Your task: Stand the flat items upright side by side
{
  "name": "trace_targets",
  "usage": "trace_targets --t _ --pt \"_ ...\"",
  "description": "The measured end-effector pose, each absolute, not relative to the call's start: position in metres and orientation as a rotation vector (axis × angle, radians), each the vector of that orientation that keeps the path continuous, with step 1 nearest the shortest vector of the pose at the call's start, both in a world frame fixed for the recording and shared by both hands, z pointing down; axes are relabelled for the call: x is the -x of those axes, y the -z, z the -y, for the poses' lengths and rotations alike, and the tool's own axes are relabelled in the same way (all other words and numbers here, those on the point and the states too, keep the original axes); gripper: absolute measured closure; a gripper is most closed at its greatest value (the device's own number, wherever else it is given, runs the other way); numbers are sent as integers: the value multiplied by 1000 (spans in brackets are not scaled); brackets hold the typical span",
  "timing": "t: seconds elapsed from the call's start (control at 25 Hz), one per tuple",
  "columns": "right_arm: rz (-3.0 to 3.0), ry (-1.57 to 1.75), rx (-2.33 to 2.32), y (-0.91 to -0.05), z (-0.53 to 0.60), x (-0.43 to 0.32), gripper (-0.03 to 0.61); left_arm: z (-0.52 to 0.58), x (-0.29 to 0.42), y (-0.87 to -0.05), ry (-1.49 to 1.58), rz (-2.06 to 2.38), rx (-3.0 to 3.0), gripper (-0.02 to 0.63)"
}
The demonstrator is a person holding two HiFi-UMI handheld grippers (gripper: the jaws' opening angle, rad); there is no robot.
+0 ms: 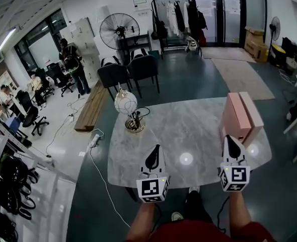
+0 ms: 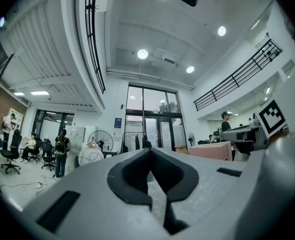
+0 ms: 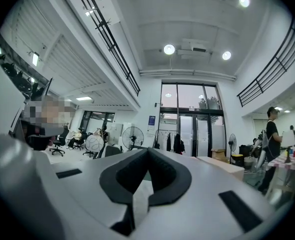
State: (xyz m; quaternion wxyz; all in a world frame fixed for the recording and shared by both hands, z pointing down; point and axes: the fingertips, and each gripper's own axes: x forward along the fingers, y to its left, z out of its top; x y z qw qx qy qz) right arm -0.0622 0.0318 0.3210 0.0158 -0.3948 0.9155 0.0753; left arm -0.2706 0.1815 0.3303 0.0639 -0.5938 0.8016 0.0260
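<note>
Nearest you, at the desk's [image 1: 189, 130] front edge, your left gripper [image 1: 155, 153] hangs over bare marble. Its jaws are pressed together with nothing between them. Your right gripper [image 1: 231, 142] is level with it, well off to the right, and its jaws are likewise closed and empty. Its tip sits just in front of the near end of the pink boxes [image 1: 237, 116]; you cannot tell from here whether it touches them. The two flat boxes stand upright on their long edges, side by side and touching, at the desk's right side. Farther back on the left of the desk stands a lamp [image 1: 126, 105] with a round white globe. Beyond the desk are dark chairs [image 1: 131, 69], then a fan [image 1: 119, 30] and a clothes rack [image 1: 176, 14].
</note>
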Motion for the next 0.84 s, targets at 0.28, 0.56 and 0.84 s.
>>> trace_targets --t 0.28,0.56,0.84 --pt "-2855 -245 1226 -323 -33 64 578 -180 272 -336 -67 -2440 1794 609" --pt "-2845 -251 1263 -321 -34 57 578 -178 273 -331 -84 -2425 1802 609" --pt "-2837 -262 1286 -316 -33 55 578 -177 273 -327 -78 -2415 1803 609"
